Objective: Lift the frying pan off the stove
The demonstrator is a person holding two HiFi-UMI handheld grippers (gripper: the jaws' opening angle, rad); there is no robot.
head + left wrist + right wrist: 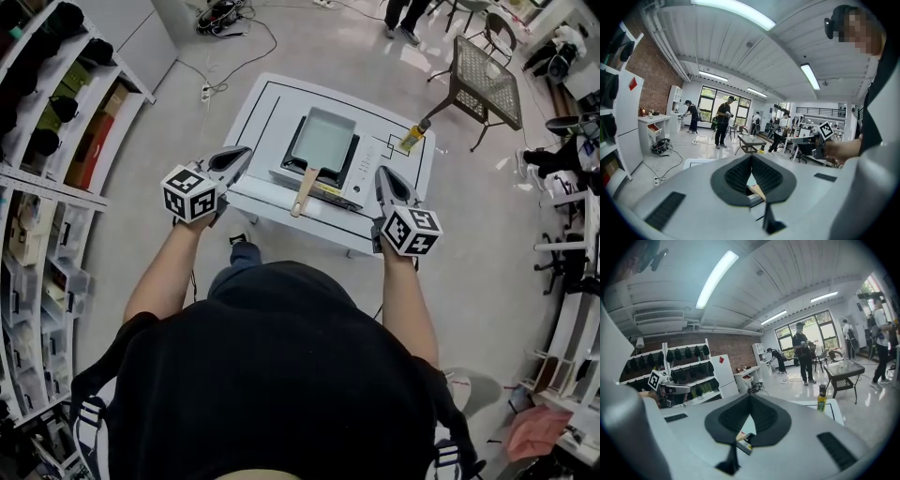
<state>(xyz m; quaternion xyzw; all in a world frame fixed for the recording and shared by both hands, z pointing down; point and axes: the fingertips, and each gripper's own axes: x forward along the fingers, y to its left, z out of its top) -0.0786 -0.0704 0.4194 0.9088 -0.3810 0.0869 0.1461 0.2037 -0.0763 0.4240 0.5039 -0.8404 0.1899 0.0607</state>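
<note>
A rectangular grey-green frying pan point(323, 136) sits on a portable stove point(351, 178) on the white table point(258, 112). Its wooden handle point(305, 190) points toward me. My left gripper point(246, 153) hovers over the table's near left edge, left of the handle, shut and empty. My right gripper point(382, 172) hangs at the stove's right side, also shut with nothing in it. In the left gripper view the jaws point(751, 157) meet, and a bit of the wooden handle point(757, 191) shows below them. The right gripper view shows its jaws point(751, 396) together over a corner of the stove point(745, 440).
A yellow oil bottle point(412, 138) stands at the table's far right corner. A dark mesh side table point(486, 75) is beyond it. Shelving point(56, 141) runs along the left wall. People stand in the room's far end point(723, 119).
</note>
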